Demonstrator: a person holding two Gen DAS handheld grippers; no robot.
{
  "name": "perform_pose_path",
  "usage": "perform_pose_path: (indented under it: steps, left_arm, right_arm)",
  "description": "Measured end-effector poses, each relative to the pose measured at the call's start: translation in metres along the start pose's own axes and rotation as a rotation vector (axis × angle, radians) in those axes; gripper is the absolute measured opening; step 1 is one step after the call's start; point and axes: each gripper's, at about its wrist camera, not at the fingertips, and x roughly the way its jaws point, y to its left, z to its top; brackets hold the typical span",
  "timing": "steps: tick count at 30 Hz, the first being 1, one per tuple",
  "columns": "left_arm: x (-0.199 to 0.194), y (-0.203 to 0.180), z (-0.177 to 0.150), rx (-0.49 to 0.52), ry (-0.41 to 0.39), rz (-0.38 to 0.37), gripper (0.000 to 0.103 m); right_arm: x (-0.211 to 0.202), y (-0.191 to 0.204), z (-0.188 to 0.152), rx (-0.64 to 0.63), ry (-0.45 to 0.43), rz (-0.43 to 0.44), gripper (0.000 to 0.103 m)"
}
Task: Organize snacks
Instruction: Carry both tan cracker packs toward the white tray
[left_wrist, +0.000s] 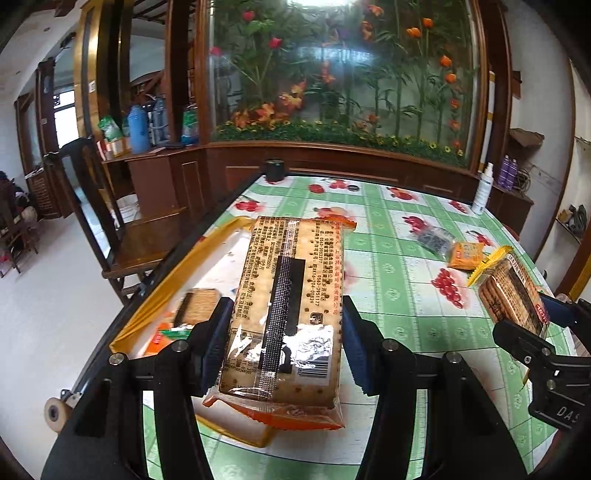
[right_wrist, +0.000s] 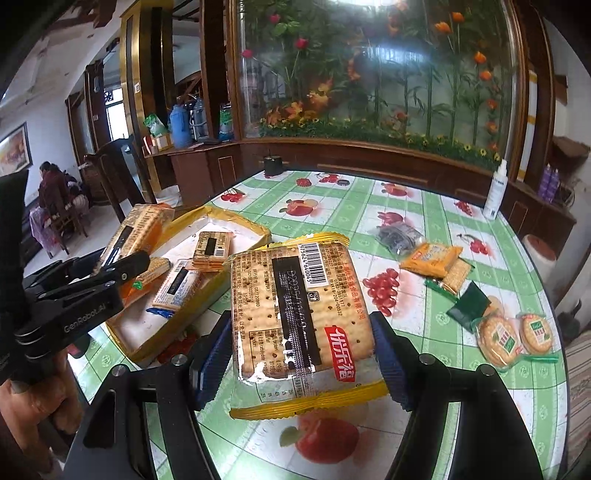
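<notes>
Right wrist alone shows round crackers beside table's edge.

Left tool clamped on orange-edged cracker pack, pack held lifted over yellow-rimmed tray at table left edge. Right tool seen at right, clamped on yellow-edged cracker pack. Small orange packet and dark packet left lying on table beyond.

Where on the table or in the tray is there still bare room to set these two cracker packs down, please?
Bare tablecloth lies between the tray and the loose snacks at the right edge. The tray's far end, beyond the cracker packs in it, is also free. Its near half is crowded.
</notes>
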Motion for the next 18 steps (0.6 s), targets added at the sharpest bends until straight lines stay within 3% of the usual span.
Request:
perform_pose_path:
  steps: [18]
  left_arm:
    - [0.021, 0.054, -0.001, -0.074, 0.014, 0.142, 0.055]
  right_arm:
    - [0.061, 0.072, 0.048, -0.116, 0.007, 0.103, 0.072]
